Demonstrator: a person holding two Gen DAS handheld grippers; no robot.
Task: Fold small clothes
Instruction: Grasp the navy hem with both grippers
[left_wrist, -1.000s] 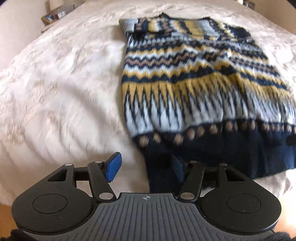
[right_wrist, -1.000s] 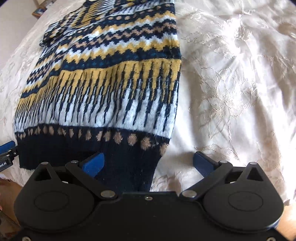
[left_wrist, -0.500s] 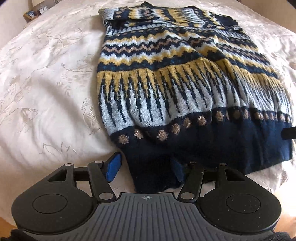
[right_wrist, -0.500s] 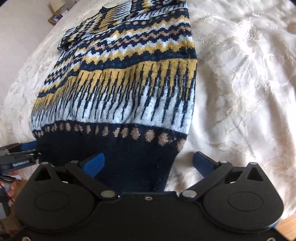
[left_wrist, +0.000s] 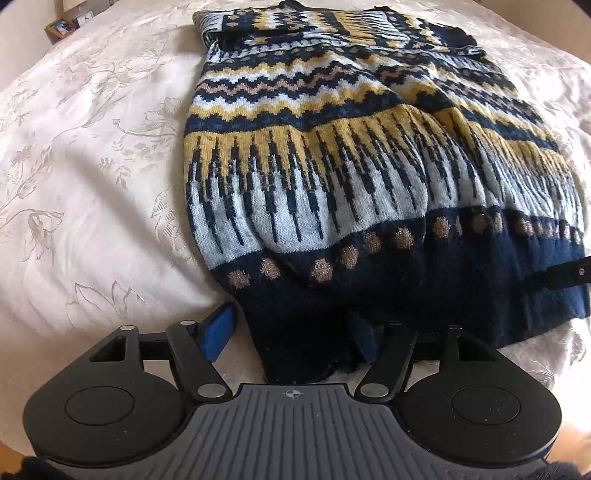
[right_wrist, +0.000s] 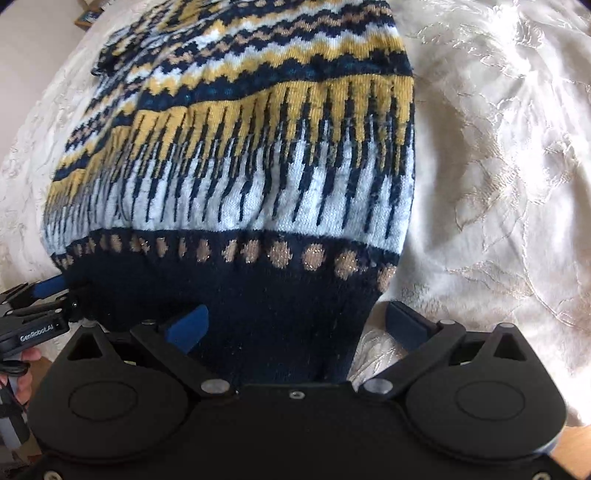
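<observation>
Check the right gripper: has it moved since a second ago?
Yes. The right gripper has come down and closer over the sweater: against the bedspread, the sweater looms larger and its navy hem now lies between the open jaws.

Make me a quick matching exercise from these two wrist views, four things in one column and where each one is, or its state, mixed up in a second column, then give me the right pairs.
Things:
1. sweater
2. navy hem band
3. left gripper
4. bedspread

Places or states:
A. cream with a floral pattern, under everything
B. jaws apart around the hem's left corner
C. lying spread flat on the bed, patterned yellow, blue and white
D. the edge nearest both grippers, with a row of tan dots above it

Pairs: 1-C, 2-D, 3-B, 4-A
</observation>
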